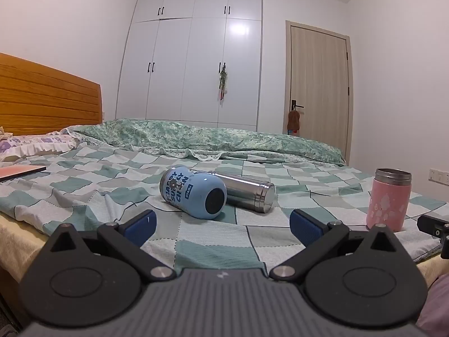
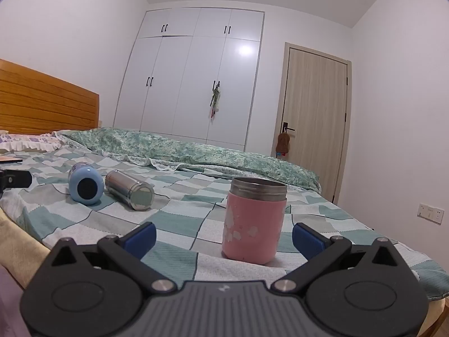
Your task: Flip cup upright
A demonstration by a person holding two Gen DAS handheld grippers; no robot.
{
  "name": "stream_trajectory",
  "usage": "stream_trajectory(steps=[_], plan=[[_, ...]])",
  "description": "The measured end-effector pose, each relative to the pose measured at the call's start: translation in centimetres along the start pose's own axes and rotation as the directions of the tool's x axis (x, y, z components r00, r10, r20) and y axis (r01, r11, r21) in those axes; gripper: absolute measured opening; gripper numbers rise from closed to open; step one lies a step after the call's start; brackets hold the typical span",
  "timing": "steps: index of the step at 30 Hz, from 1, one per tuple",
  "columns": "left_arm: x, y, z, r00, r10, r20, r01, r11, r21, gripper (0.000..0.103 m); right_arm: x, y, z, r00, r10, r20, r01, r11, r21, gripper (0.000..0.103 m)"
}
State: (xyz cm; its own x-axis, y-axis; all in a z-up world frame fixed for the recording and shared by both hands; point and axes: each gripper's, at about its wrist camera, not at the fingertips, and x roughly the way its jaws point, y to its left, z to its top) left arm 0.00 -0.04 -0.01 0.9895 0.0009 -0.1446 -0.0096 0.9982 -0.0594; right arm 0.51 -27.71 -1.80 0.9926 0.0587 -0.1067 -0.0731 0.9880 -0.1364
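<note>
Bedroom, checked bedspread: three cups, two grippers.
Light-blue printed cup and steel cylindrical flask lie sideways, touching; pink steel-rimmed cup stands upright. Left gripper and right gripper: jaws wide apart, holding nothing.

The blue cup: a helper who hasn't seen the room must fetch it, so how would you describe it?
On the checked bedspread, mid-bed, two cups lie on their sides, touching. The blue cup is the left one, with dark lettering and a dark round base facing the camera; its neighbour, the steel flask, is bare metal.
</note>
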Motion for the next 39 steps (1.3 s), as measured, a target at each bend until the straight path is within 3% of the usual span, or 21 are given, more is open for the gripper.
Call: stream_trajectory(steps=[39], plan=[[0.03,0.01,0.0,1.0,0.0,-0.001,0.0,1.0,0.0,0.103,-0.31,0.12,0.15,1.0,0.0,0.002,0.0,1.0,-0.004,0.103]])
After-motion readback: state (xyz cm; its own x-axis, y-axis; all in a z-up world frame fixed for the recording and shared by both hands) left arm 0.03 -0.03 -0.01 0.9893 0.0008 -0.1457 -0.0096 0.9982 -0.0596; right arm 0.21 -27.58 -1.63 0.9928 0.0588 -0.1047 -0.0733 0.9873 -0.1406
